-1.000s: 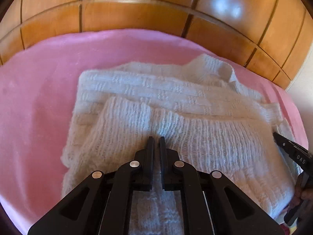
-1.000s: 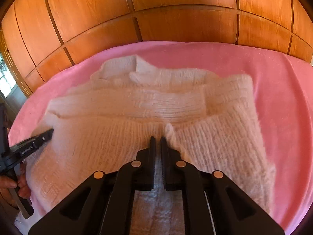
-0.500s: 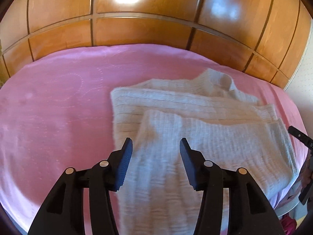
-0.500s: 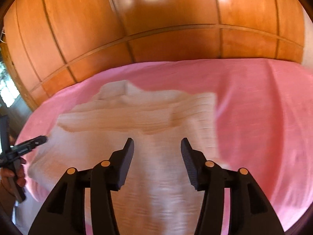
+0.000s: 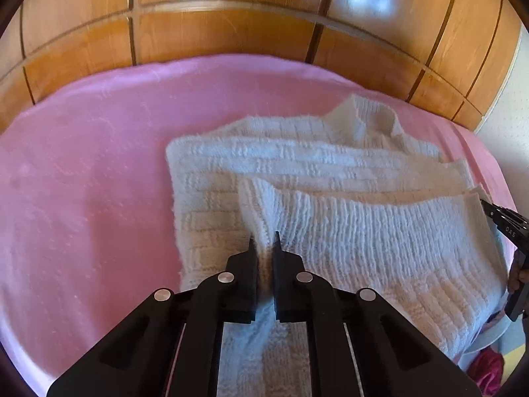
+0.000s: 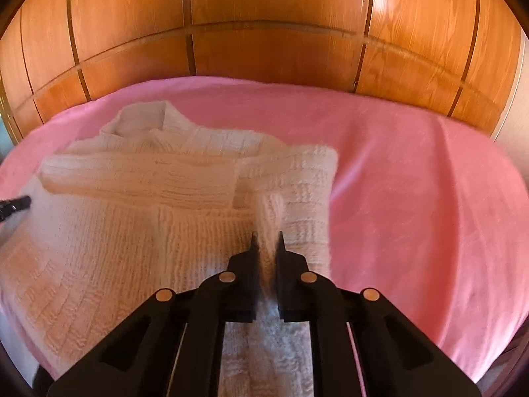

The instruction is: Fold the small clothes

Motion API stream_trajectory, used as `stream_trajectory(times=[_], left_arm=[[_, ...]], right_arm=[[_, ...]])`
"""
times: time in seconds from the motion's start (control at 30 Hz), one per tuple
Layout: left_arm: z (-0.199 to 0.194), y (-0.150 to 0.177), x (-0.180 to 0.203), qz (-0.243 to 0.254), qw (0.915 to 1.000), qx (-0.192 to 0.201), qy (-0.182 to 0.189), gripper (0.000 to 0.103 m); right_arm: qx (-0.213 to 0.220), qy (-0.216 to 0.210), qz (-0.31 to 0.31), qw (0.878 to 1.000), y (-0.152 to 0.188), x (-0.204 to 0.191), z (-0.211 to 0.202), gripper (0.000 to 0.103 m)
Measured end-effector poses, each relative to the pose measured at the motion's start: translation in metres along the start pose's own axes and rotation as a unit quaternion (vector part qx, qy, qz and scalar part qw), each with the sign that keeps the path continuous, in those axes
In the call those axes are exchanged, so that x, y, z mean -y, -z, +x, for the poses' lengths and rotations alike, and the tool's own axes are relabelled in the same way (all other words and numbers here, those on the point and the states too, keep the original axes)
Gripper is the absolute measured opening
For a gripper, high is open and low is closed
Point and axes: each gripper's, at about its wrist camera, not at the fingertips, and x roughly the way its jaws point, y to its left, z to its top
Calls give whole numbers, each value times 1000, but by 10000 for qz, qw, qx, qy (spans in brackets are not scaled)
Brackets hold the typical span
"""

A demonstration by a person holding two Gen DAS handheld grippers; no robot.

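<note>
White knitted sweater [image 5: 330, 198] lies part-folded on pink blanket [image 5: 82, 182], centre-right in left view. Left gripper [image 5: 263, 241] and right gripper [image 6: 266, 241] have just closed, each pinching the near hem. Risk: thin pinch slips from loose knit when lifted; uneven pull skews the fold.

A white ribbed, brick-textured knit sweater [image 5: 330, 178] is lying on a pink blanket [image 5: 86, 182], orange-brown wood panelling [image 6: 264, 16] showing at twelve o'clock.

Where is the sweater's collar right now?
The collar sits at the far end of the white sweater on the pink cover, nearest the wooden panels; upper right in the left-wrist view.
</note>
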Motion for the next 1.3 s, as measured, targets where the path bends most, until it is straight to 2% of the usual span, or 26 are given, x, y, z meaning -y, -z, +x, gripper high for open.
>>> stream_trajectory(times=[0.1, 0.27, 0.43, 0.5, 0.67, 0.77, 0.87, 0.97, 1.03, 1.1, 1.2, 1.27, 1.3], left_arm=[[-15, 0, 1, 9, 9999, 169, 21, 6], [-41, -7, 1, 15, 9991, 402, 122, 6], [-51, -29, -6, -217, 9978, 549, 288, 6], [-47, -42, -10, -292, 9976, 568, 267, 6], [-14, -80, -16, -423, 9980, 467, 85, 6], [17, -103, -23, -628, 9975, 330, -57, 6], [48, -119, -29, -796, 9963, 213, -247, 6], [78, -120, -30, -791, 9955, -17, -520, 6], [106, -112, -29, -577, 9947, -260, -810, 6], [117, -103, -24, -417, 9939, -181, -1009, 6], [108, -104, -20, -375, 9927, -171, -1132, 9], [97, -104, -20, -433, 9914, -179, -1219, 24], [84, -102, -20, -476, 9916, -98, -1198, 25]], right_arm=[[197, 53, 81, 9998, -3, 3, -15, 7], [544, -236, 420, 9974, -19, 15, -44, 7], [699, -561, 810, 9927, -49, 25, -45, 6], [723, -533, 867, 9922, -64, 27, -38, 6], [659, -422, 1029, 9916, -99, 33, -1, 6], [528, -168, 1006, 9934, -118, 33, 37, 6], [296, 55, 1022, 9943, -124, 31, 75, 6], [-129, 219, 968, 9950, -113, 28, 116, 6], [-312, 299, 891, 9951, -102, 26, 131, 6], [-354, 250, 964, 9944, -102, 30, 133, 7], [-391, 180, 961, 9944, -105, 35, 127, 15], [-296, 176, 903, 9953, -107, 35, 112, 26], [-213, 153, 866, 9959, -110, 35, 107, 37]])
